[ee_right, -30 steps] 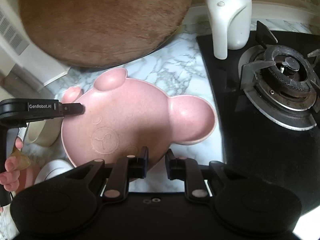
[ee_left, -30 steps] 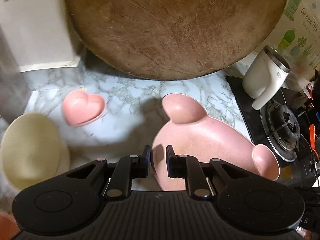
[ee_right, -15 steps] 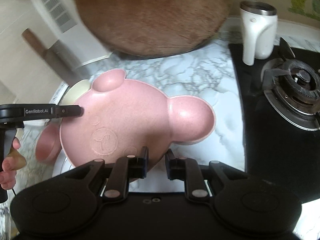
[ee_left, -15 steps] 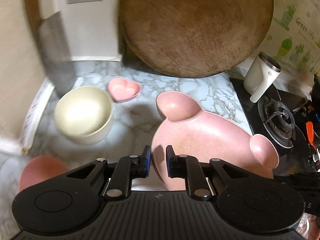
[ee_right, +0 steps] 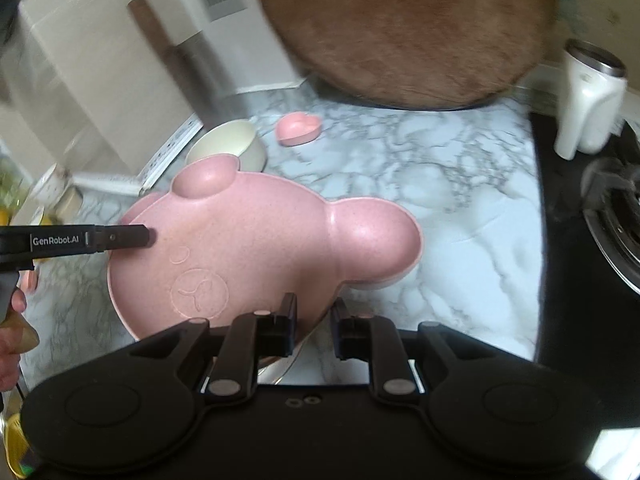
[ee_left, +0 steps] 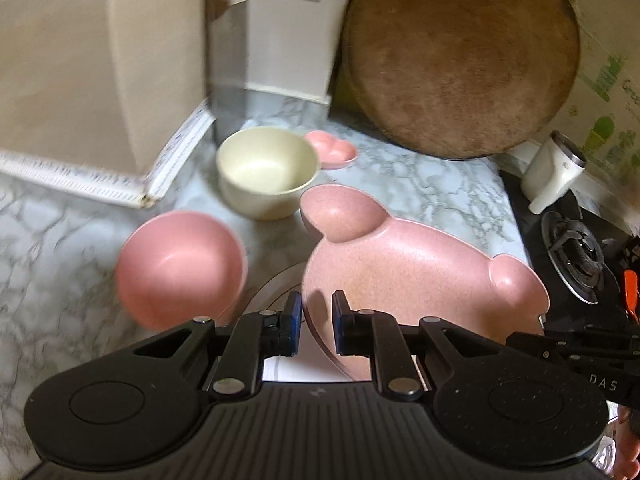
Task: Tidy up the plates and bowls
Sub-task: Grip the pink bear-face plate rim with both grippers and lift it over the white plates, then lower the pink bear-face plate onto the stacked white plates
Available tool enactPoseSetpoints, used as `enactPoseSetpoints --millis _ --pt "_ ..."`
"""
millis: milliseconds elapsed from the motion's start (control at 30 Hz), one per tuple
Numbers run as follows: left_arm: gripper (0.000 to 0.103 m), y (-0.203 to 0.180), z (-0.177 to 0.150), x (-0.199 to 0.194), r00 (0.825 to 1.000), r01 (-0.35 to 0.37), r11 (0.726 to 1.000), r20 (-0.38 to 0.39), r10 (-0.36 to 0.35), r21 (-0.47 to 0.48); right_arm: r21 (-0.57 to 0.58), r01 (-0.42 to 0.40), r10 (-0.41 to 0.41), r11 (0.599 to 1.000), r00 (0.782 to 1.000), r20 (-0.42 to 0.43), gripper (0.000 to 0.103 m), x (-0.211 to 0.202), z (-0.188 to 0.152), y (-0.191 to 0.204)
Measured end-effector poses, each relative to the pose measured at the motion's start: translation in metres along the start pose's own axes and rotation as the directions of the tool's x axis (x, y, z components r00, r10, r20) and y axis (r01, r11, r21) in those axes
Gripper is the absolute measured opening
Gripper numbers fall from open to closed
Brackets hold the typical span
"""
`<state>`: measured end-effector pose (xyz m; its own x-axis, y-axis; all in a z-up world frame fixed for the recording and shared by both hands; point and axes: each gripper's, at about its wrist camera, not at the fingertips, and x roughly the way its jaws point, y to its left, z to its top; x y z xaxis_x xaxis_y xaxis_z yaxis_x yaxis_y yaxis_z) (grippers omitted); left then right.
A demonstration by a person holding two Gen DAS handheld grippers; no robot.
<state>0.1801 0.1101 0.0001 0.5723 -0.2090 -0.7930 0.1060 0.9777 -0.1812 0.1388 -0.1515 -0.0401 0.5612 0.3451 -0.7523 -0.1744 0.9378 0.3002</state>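
Bear-shaped pink plate (ee_right: 256,248) hangs above the marble counter (ee_right: 460,216), both my tongs clamped on its near rim: left gripper (ee_left: 314,326), right gripper (ee_right: 314,328). I judge this the carrying step; next I need somewhere to lower it, perhaps near the pink bowl (ee_left: 180,268) left of my left tongs.

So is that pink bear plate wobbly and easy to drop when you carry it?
Probably not floppy: the pink bear plate keeps its flat shape though held only at its rim by the left tongs and right tongs. It looks light, like speckled plastic. Its smooth surface could slip, which may be why both tongs pinch it.
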Motion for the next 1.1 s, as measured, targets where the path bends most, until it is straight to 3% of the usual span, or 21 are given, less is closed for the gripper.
enactPoseSetpoints --millis 333,1100 --pt "0.015 0.016 -0.018 0.020 0.999 -0.043 0.999 -0.030 0.042 -0.021 -0.107 0.011 -0.014 0.994 1.000 -0.025 0.018 0.025 -0.001 0.015" --pt "0.015 0.021 -0.024 0.045 0.995 -0.078 0.997 -0.054 0.079 0.020 -0.147 0.029 -0.037 0.989 0.998 -0.054 0.020 0.053 -0.005 0.019"
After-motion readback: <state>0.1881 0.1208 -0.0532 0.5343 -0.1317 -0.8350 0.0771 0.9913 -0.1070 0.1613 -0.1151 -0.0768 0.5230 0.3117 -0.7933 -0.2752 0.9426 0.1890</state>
